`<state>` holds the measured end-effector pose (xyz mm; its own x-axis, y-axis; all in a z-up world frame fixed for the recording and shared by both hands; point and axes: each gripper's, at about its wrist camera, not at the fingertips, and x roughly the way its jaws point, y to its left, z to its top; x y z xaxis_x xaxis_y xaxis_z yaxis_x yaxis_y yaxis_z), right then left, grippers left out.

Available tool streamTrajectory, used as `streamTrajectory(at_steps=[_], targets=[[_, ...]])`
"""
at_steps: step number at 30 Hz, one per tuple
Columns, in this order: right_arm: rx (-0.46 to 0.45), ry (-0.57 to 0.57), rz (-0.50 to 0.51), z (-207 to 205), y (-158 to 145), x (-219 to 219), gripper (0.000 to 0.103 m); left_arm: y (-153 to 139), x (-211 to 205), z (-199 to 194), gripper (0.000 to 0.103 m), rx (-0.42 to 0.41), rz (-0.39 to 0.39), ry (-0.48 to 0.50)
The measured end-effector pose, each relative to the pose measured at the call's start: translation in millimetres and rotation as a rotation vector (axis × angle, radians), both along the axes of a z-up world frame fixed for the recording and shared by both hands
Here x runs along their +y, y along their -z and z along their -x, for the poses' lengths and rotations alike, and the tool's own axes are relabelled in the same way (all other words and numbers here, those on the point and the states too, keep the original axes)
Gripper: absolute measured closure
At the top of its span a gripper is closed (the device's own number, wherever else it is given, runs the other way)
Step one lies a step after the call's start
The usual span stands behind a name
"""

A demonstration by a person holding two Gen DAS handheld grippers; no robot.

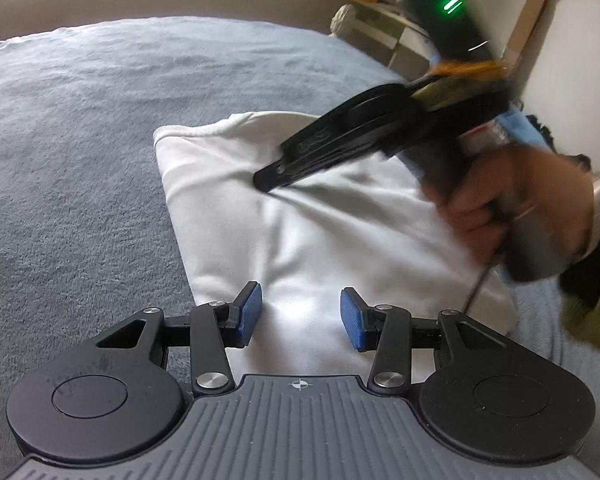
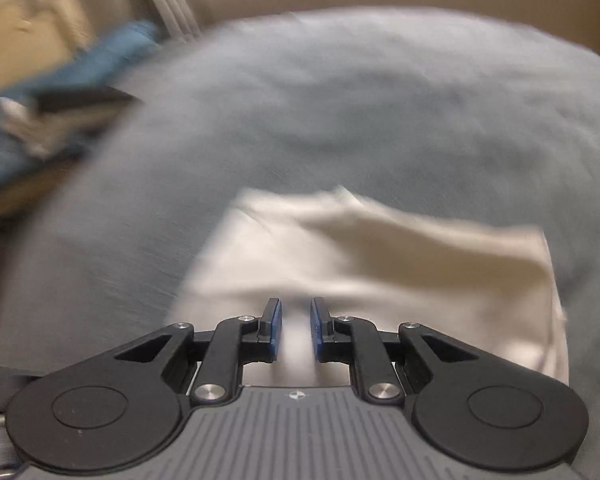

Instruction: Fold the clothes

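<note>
A folded white garment (image 1: 300, 220) lies on a grey-blue blanket (image 1: 80, 140). My left gripper (image 1: 300, 318) hangs open over the garment's near edge, its blue pads (image 1: 250, 308) apart with only flat cloth below them. My right gripper (image 1: 266, 180), held by a person's hand (image 1: 512, 208), comes in from the right and its tip meets the cloth near the garment's middle, where creases fan out. In the blurred right wrist view the right gripper (image 2: 296, 328) has its jaws nearly together with a strip of the white garment (image 2: 380, 264) between them.
The blanket (image 2: 340, 100) spreads wide to the left and far side. Shelves with clutter (image 1: 380, 32) stand against the wall at back right. A blurred blue cloth heap (image 2: 80, 60) with a dark object (image 2: 72, 108) lies at the blanket's left edge.
</note>
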<state>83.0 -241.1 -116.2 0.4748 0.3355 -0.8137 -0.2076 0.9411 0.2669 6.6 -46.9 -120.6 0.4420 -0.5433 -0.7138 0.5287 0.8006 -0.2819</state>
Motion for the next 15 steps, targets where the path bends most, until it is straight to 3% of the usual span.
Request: streamTrajectory(at_steps=[2, 6, 9, 10, 12, 14, 15], targets=[[0.01, 0.106, -0.104, -5.3, 4.4, -14.9, 0.101, -1.5, -2.5, 5.6, 0.06, 0.007, -0.022, 0.0], [0.014, 0.258, -0.158, 0.5, -10.2, -34.6, 0.097, -6.5, -6.5, 15.0, 0.06, -0.004, -0.094, 0.003], [0.013, 0.213, -0.241, 27.7, -28.8, -47.6, 0.094, -7.1, -8.8, 15.4, 0.06, 0.002, -0.122, -0.001], [0.026, 0.19, -0.28, 35.5, -28.1, -51.3, 0.088, -6.8, -10.0, 15.0, 0.06, 0.004, -0.131, -0.001], [0.071, 0.208, -0.233, 52.1, -18.0, -60.4, 0.085, -6.5, -12.6, 14.1, 0.06, 0.008, -0.147, -0.002], [0.058, 0.27, -0.138, 67.6, -3.8, -75.9, 0.103, -7.4, -15.3, 15.3, 0.059, 0.009, -0.16, 0.0], [0.053, 0.314, -0.158, 75.8, -0.6, -87.6, 0.103, -7.9, -16.8, 16.3, 0.059, 0.006, -0.171, 0.001]])
